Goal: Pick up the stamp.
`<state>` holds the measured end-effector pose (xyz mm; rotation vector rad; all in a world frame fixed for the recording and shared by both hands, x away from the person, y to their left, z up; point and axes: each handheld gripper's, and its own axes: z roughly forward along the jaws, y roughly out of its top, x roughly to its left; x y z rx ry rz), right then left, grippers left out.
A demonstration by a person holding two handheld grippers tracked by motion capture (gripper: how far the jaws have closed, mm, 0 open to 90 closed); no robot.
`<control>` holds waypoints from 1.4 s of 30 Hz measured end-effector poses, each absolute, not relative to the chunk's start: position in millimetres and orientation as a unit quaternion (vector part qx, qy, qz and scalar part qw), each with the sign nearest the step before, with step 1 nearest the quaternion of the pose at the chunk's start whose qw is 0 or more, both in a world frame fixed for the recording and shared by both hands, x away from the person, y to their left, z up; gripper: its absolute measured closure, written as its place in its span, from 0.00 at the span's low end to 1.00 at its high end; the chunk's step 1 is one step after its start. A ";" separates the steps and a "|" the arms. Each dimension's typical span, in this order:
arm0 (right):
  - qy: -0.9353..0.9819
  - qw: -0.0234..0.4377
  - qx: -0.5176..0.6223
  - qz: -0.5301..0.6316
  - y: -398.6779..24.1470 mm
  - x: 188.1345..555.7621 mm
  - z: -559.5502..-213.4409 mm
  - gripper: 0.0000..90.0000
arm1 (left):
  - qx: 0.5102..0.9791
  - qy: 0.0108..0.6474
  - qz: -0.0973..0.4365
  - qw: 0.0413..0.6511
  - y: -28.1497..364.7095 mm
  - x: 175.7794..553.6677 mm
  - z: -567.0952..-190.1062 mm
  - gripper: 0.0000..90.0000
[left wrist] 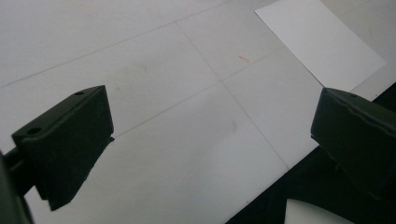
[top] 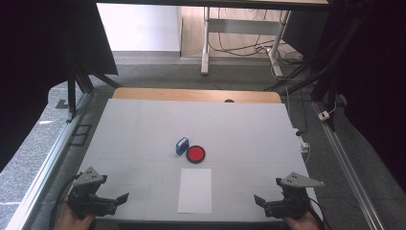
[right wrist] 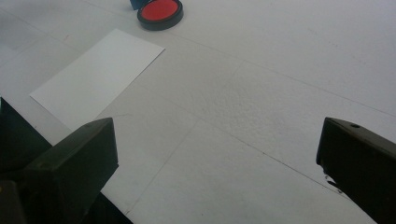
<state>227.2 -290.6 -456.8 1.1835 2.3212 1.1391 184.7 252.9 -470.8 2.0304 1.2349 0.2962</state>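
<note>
I'm holding the left gripper (top: 122, 197) at the lower left of the high view, jaws spread wide and gripping nothing, hovering over the white counter (top: 143, 129). The right gripper (top: 257, 199) is sitting at the lower right, jaws also wide apart and empty. Between the 2 grippers, near the bottom centre, a white paper sheet (top: 195, 189) is lying flat on the counter. Just above it, around mid-frame, a round red ink pad (top: 196, 154) in a black case is resting, with a small blue stamp (top: 181, 145) touching or just beside its left edge. In the right gripper view I'm seeing the ink pad at the top left and the sheet below it; in the left gripper view the sheet is showing at the upper right.
</note>
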 end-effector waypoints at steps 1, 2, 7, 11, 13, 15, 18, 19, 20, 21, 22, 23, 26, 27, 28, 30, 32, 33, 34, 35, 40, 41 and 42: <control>0.807 0.148 0.411 0.396 -290.5 227.1 -456.8 0.00 | 0.789 0.479 0.116 0.367 252.8 185.0 -470.2 0.00; 0.808 0.148 0.411 0.396 -290.5 227.2 -456.9 0.00 | 0.788 0.478 0.118 0.370 252.5 185.4 -469.3 0.00; 0.807 0.148 0.413 0.396 -290.7 227.3 -456.9 0.00 | 0.792 0.464 0.125 0.377 250.1 188.6 -468.1 0.00; 0.807 0.150 0.411 0.396 -290.4 226.6 -456.5 0.00 | 0.797 0.454 0.121 0.381 247.2 192.7 -468.7 0.00; 0.808 0.152 0.410 0.395 -290.2 226.6 -456.6 0.00 | 0.798 0.451 0.120 0.381 245.7 195.0 -469.3 0.00; 0.808 0.151 0.409 0.396 -290.2 226.7 -456.7 0.00 | 0.800 0.448 0.119 0.381 244.2 197.8 -470.4 0.00; 0.808 0.150 0.409 0.395 -290.2 226.8 -456.7 0.00 | 0.803 0.440 0.114 0.385 243.1 202.3 -471.2 0.00; 0.808 0.150 0.410 0.395 -290.3 226.8 -456.7 0.00 | 0.804 0.438 0.113 0.387 242.5 203.9 -471.7 0.00; 0.808 0.151 0.410 0.395 -290.3 226.8 -456.7 0.00 | 0.804 0.436 0.111 0.388 241.5 205.9 -472.0 0.00; 0.808 0.150 0.409 0.396 -290.2 226.8 -456.7 0.00 | 0.806 0.434 0.111 0.388 241.0 207.2 -472.3 0.00; 0.809 0.150 0.409 0.395 -290.2 226.8 -456.7 0.00 | 0.807 0.431 0.108 0.389 240.1 209.0 -472.8 0.00; 0.809 0.150 0.409 0.394 -290.1 226.8 -456.6 0.00 | 0.807 0.429 0.106 0.391 239.2 210.9 -473.4 0.00; 0.809 0.151 0.409 0.394 -289.9 226.9 -456.7 0.00 | 0.811 0.424 0.099 0.390 236.4 216.5 -475.1 0.00; 0.809 0.150 0.409 0.394 -289.9 227.0 -456.7 0.00 | 0.813 0.422 0.099 0.389 235.5 218.3 -475.6 0.00; 0.809 0.150 0.409 0.394 -289.9 227.0 -456.7 0.00 | 0.814 0.421 0.099 0.388 234.7 219.5 -476.0 0.00; 0.809 0.150 0.409 0.394 -289.9 227.0 -456.8 0.00 | 0.816 0.417 0.104 0.388 232.6 222.6 -476.4 0.00; 0.809 0.150 0.409 0.394 -290.0 227.0 -456.8 0.00 | 0.816 0.412 0.104 0.391 231.8 225.5 -476.1 0.00; 0.810 0.150 0.409 0.394 -290.1 227.1 -456.7 0.00 | 0.816 0.412 0.104 0.392 231.6 227.0 -475.9 0.00; 0.809 0.149 0.409 0.394 -290.1 227.1 -456.8 0.00 | 0.815 0.411 0.105 0.394 231.4 228.5 -475.8 0.00; 0.810 0.149 0.409 0.394 -290.0 227.1 -456.8 0.00 | 0.815 0.410 0.104 0.396 231.5 229.9 -475.7 0.00; 0.810 0.149 0.409 0.394 -290.1 227.1 -456.8 0.00 | 0.817 0.407 0.102 0.395 228.1 239.6 -477.1 0.00; 0.810 0.149 0.409 0.394 -290.1 227.1 -456.7 0.00 | 0.818 0.407 0.101 0.395 227.5 241.5 -477.3 0.00; 0.810 0.149 0.409 0.394 -290.1 227.2 -456.8 0.00 | 0.818 0.407 0.101 0.394 226.7 243.3 -477.4 0.00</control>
